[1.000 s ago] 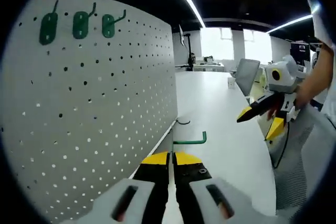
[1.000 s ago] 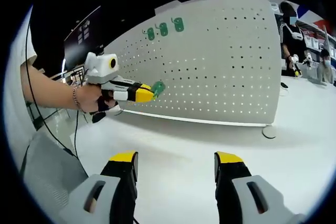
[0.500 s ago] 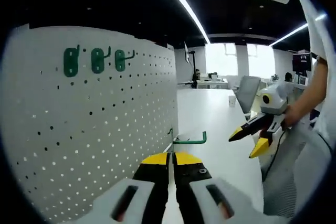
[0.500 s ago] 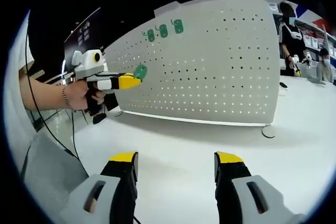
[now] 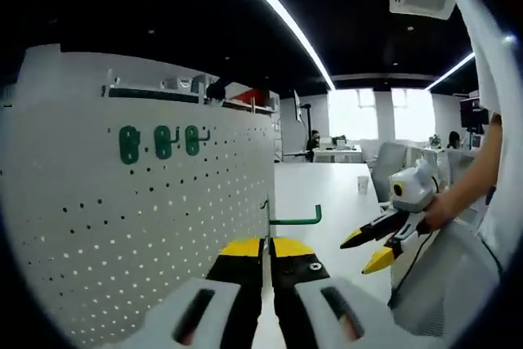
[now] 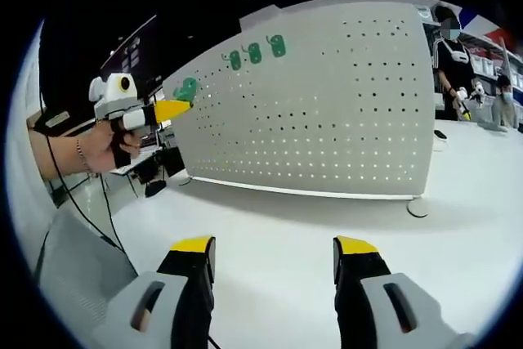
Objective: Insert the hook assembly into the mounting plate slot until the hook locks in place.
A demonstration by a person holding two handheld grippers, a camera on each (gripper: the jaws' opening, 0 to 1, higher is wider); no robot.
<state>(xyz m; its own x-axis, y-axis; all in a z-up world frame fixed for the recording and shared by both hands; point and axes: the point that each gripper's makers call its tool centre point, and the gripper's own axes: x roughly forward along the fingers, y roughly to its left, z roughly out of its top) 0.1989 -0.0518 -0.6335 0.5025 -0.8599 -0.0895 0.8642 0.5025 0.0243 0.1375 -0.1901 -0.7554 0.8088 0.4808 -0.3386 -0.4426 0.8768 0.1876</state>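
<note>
Left gripper (image 5: 266, 244) is clenching a green metal hook (image 5: 292, 217) beside the white perforated pegboard (image 6: 327, 104); right gripper (image 6: 274, 251) is gaping, idle; misaligned pegs risk missing holes.

Four green hooks (image 5: 295, 220), one pegboard (image 6: 343, 96).

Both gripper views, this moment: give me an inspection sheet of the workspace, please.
Surface: white table, bare around the board.
Job's things: pegboard upright on the table; three green hooks mounted near its top; a fourth green hook held off the board.
Clutter: nothing seen.
Grippers: left gripper shut on the fourth hook; right gripper open, empty.
Cables: black cable hanging below the left hand.
Surroundings: office desks, ceiling lights, people at the far right.
</note>
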